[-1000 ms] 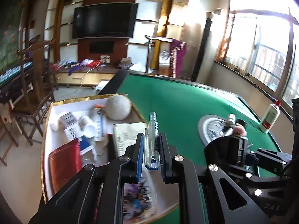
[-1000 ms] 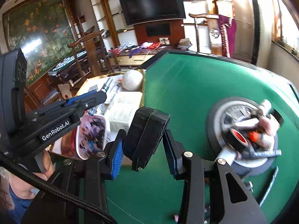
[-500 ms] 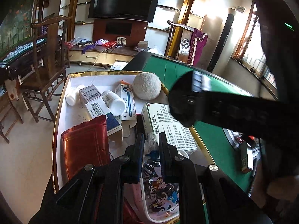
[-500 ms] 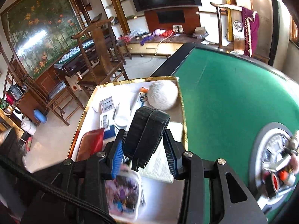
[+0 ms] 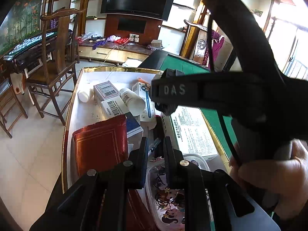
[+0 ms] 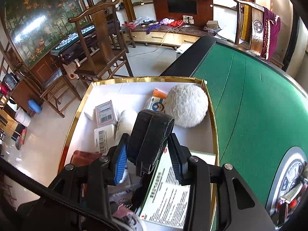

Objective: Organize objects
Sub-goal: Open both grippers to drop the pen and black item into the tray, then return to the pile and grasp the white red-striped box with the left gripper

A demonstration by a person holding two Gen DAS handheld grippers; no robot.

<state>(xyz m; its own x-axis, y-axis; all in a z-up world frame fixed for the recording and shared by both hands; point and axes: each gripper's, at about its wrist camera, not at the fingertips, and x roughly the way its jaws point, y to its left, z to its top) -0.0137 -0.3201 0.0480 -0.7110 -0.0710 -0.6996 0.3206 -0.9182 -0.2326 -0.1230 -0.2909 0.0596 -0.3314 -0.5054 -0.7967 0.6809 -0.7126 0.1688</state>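
Behind everything hangs a dark television on a wood-panelled wall, with a tall wooden chair on the pale tiled floor. From the left wrist, a gold-rimmed white tray sits at the edge of the green desk, crowded with small barcode boxes, a white bottle, a red pouch and a large printed box. The left tongs stand narrow over the tray, nipping a slim clear pen that angles up between the pads. Just below them lies a cartoon-printed container. The black body of the other tool crosses the right side, gripped by a hand.

From the right wrist, the same tray shows a fluffy white ball in its far corner beside the desk. The right tongs clamp a chunky black block, held above the printed box. A round grey dish with small items sits at the right edge.
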